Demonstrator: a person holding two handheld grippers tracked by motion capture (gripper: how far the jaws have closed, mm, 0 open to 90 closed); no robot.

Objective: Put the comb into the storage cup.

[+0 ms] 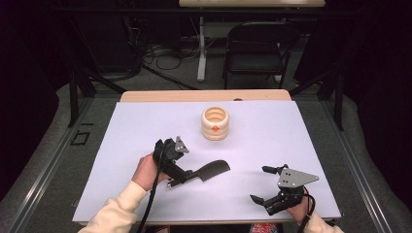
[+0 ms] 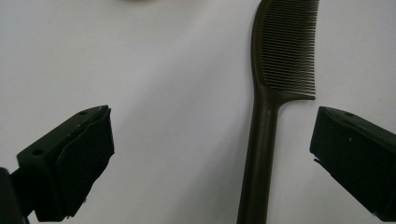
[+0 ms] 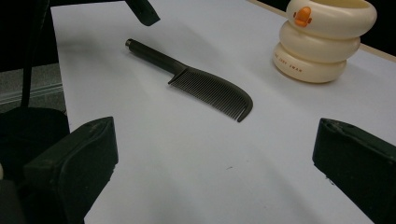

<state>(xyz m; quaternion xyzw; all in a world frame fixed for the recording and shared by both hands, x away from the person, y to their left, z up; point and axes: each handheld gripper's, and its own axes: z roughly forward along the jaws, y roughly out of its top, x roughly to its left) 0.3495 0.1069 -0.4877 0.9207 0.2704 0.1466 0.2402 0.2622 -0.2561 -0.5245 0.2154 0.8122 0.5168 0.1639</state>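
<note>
The largest thing in view is 1 white rectangular mat (image 1: 145, 126) that covers the tabletop and gives a plain, flat bed for the work. On it, toward the far middle, stands 1 cream plastic holder of stacked rings with a small orange mark (image 1: 215, 123), upright and open at the top, well apart from both tools; its open mouth suggests it is meant to receive something. Nearer the person lies 1 dark brown plastic comb with a long round handle (image 1: 210, 170), flat on the mat, its teeth end pointing right and its handle toward the left hand, a lie that leaves the handle free to be pinched. The left gripper (image 1: 187, 175) hangs over that handle with its jaws spread wide; in the left gripper view the comb's handle (image 2: 258, 158) runs up between the 2 black jaws, nearer the right one, and neither jaw touches it, so the comb seems about to be picked up and not yet held. The right gripper (image 1: 265, 184) rests low at the near right of the mat, its jaws also wide and holding nothing, apparently waiting; its own view looks across at the comb (image 3: 205, 84) and the holder (image 3: 322, 39). In all there are 2 grippers, 1 comb, 1 holder and 1 mat.
</note>
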